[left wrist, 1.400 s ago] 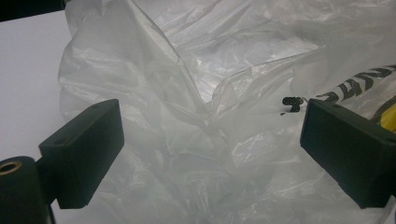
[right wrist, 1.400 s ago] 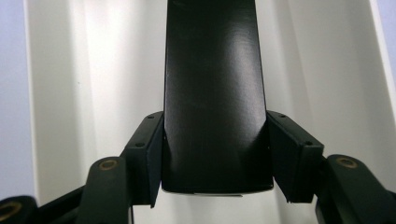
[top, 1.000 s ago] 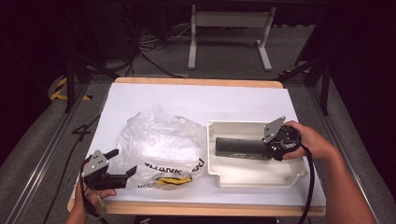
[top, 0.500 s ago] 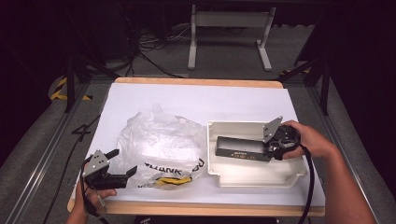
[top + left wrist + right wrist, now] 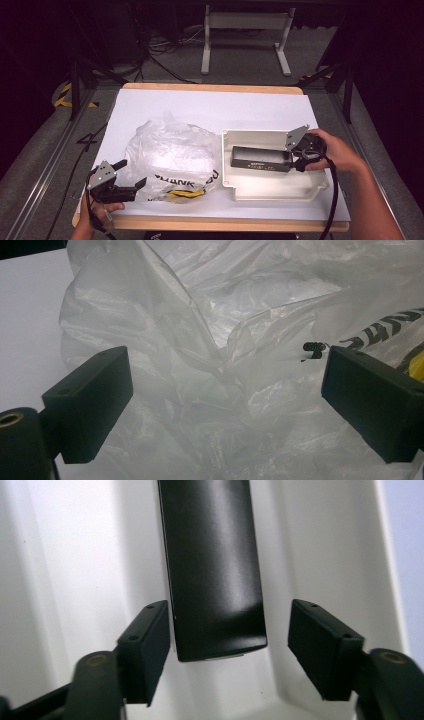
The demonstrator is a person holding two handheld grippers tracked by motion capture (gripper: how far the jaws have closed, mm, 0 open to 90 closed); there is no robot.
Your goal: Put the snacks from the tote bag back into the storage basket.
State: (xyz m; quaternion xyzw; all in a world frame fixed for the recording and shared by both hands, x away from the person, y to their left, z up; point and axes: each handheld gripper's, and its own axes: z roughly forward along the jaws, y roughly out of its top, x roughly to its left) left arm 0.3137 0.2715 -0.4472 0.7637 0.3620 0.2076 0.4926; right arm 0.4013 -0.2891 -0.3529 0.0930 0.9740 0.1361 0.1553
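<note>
- Table (image 5: 210, 107) fills the middle of the high view, a white sheet over a wooden top, edge showing along the top and bottom.
- Plastic bag (image 5: 172, 160), clear and crumpled, lies left of centre in the high view, with black lettering and a bit of yellow along its lower edge; in the left gripper view the same bag (image 5: 235, 340) spreads across nearly the whole frame.
- White tray (image 5: 272, 190) sits right of centre in the high view, just beside the bag; in the right gripper view its pale walls (image 5: 65, 570) run up both sides of the frame.
- Black box (image 5: 260, 159), long and flat, lies inside the tray across its upper half, one end toward the right hand; in the right gripper view the box (image 5: 212, 565) comes down from the top centre, and its near end sits between the jaws.
- Right gripper (image 5: 296, 159) is at the right end of the box in the high view, held by a hand (image 5: 337, 152) entering from the lower right. Seen from its own camera, the right gripper (image 5: 227, 645) has its jaws parted: the left one is right at the box's edge, the right one stands clear with a gap showing.
- Left gripper (image 5: 131, 175) is in the lower left of the high view, at the bag's left edge. In its own view the left gripper (image 5: 225, 395) has its jaws spread wide, bag plastic between them, nothing pinched.
</note>
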